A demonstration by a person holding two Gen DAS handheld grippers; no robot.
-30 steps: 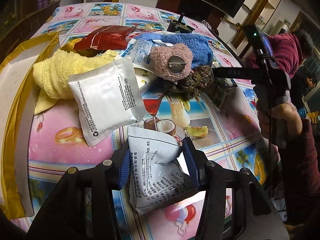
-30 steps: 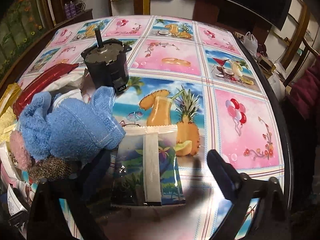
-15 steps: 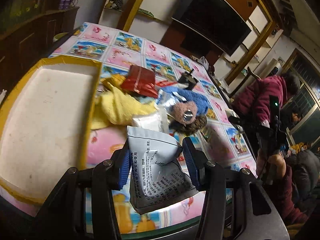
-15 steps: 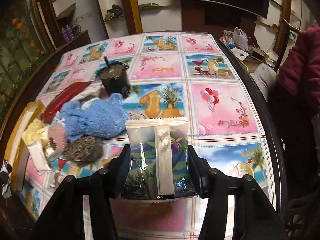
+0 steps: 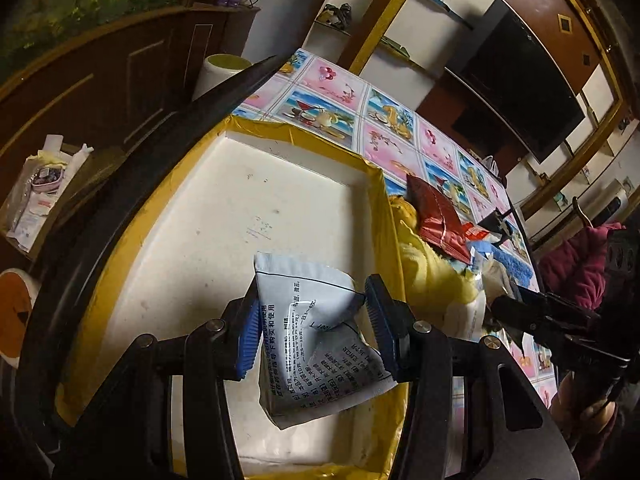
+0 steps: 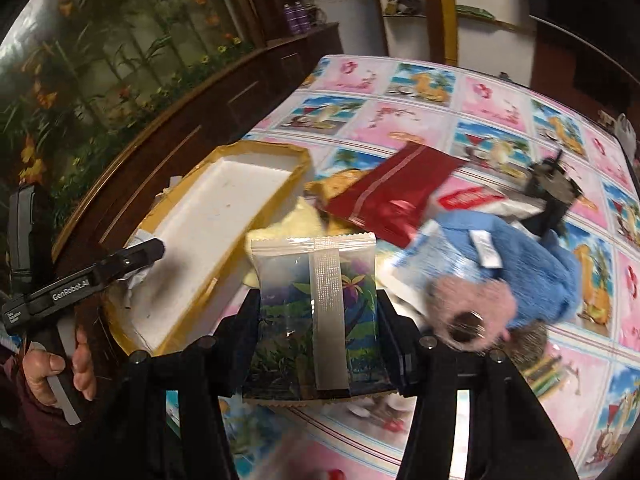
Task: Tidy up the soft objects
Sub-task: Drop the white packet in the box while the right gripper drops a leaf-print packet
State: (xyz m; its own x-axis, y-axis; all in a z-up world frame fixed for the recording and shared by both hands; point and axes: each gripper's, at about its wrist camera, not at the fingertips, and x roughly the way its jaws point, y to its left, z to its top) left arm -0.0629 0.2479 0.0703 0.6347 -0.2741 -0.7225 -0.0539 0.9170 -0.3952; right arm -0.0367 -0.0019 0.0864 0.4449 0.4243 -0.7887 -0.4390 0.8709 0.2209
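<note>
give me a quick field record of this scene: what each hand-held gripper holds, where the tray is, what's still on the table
left hand-held gripper: shut on the white printed pouch, held over the tray
right hand-held gripper: shut on the clear tropical-print packet, held above the table
tray: white inside, yellow rim, nothing lying in it
pile on table: yellow cloth, red pouch, blue towel, pink fuzzy item
table: pink and blue picture-tile cover
</note>
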